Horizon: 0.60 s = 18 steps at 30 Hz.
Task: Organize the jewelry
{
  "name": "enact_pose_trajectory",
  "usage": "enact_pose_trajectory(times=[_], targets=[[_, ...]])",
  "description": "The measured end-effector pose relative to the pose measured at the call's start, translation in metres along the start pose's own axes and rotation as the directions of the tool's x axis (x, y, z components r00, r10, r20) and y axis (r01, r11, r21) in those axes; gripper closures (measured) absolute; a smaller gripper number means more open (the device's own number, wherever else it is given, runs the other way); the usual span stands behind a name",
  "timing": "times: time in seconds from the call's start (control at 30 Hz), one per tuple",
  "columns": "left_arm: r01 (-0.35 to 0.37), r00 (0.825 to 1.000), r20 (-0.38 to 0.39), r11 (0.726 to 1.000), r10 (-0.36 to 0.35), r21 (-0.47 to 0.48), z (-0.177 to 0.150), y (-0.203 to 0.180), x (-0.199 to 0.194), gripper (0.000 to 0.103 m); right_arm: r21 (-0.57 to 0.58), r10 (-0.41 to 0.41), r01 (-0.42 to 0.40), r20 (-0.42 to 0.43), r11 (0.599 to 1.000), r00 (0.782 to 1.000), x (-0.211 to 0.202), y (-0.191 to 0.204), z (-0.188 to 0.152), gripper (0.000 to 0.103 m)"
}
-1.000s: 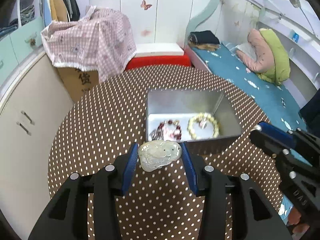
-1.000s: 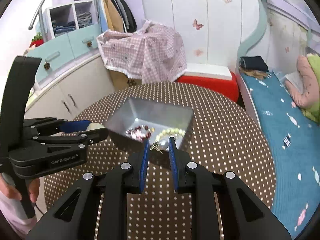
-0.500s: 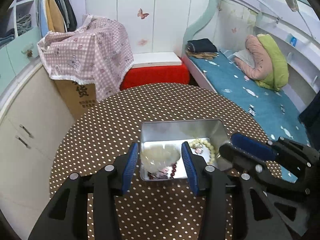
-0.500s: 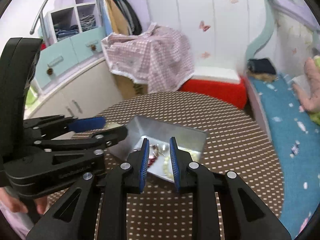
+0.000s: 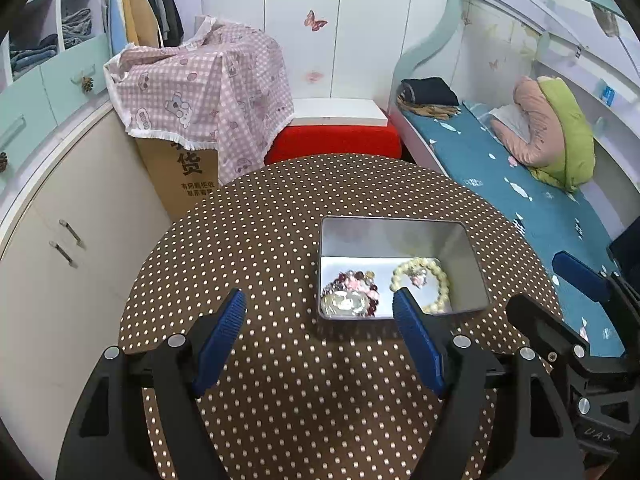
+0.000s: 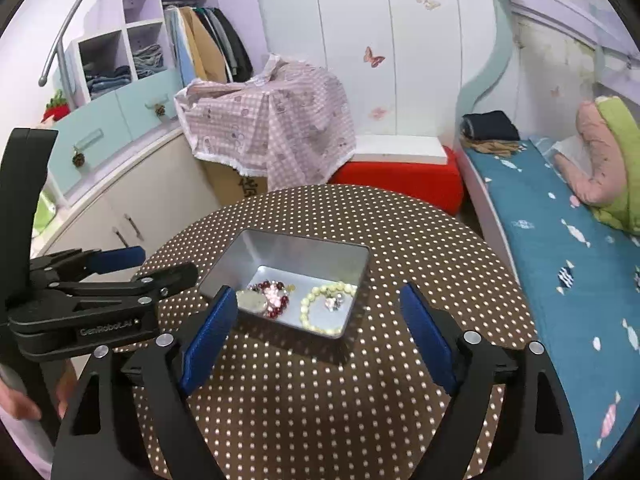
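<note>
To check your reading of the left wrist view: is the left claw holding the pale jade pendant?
No: the left claw is open and empty, and the pale jade pendant lies inside the metal tin.

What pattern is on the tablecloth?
Brown with small white polka dots; the tablecloth shows best in the left wrist view.

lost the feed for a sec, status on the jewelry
Left gripper open, empty. Right gripper open, empty. Pendant and two bracelets lie in the tin. Nothing in the way.

Brown white-dotted tablecloth (image 5: 280,240), silver tin (image 5: 400,240)
</note>
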State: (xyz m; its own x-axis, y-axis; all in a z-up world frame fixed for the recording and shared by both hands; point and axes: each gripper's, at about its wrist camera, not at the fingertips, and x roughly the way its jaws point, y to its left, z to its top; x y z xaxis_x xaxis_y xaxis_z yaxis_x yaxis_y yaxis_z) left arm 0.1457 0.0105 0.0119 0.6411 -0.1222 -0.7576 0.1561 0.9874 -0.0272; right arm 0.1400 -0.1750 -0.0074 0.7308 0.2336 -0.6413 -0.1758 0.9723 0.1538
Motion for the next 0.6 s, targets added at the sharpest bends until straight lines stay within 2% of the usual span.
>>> enact_pose_trajectory(times=[0.07,0.37,0.6], targets=[[0.001,1.000,0.015,1.000,-0.001,0.007,-0.004,-0.003,-0.009,0.025,0.001,-0.019,0.019,0.009,1.000,1.000,-0.011,0.001,-0.003,0.020],[0.009,0.997,0.073,1.000,-0.011,0.027,-0.022,-0.014,-0.049,0.024,-0.024,-0.060,0.062,0.067,0.998,0.996,-0.058,0.006,-0.015,0.019],[0.009,0.995,0.098,0.999,-0.012,0.040,-0.030,-0.024,-0.068,0.024,-0.035,-0.064,0.067,0.076,0.997,0.995,-0.073,0.011,-0.021,0.019]])
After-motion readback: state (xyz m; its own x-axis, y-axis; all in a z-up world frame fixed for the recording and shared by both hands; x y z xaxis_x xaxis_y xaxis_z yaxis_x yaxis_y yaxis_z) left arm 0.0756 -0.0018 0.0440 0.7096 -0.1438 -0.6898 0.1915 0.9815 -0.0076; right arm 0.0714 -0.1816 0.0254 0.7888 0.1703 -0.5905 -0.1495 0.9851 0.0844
